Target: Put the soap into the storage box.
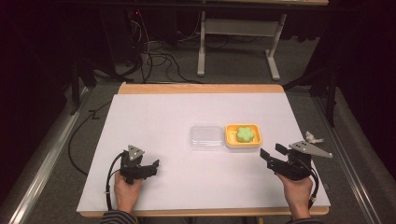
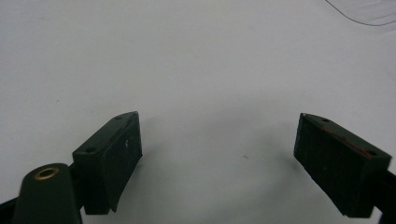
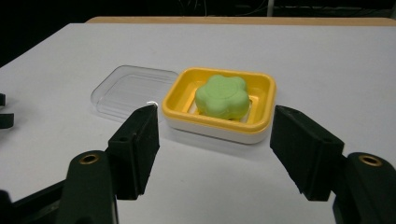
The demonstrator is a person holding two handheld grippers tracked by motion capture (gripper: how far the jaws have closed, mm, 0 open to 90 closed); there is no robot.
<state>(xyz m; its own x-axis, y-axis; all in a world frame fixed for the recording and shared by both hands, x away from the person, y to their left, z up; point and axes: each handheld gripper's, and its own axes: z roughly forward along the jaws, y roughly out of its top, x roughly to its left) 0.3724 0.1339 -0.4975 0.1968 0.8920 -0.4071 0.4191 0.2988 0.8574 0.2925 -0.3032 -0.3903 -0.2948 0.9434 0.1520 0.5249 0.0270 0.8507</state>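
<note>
So there's a yellow soap dish (image 1: 243, 136) sitting mid-worktop (image 1: 159, 116) with a green flower-shaped soap (image 3: 221, 97) in it, and its clear lid (image 1: 206, 137) lies flat touching the dish's left side. The left gripper (image 1: 150, 169) and right gripper (image 1: 272, 152) sit near the front edge, jaws spread wide, gripping nothing.
</note>
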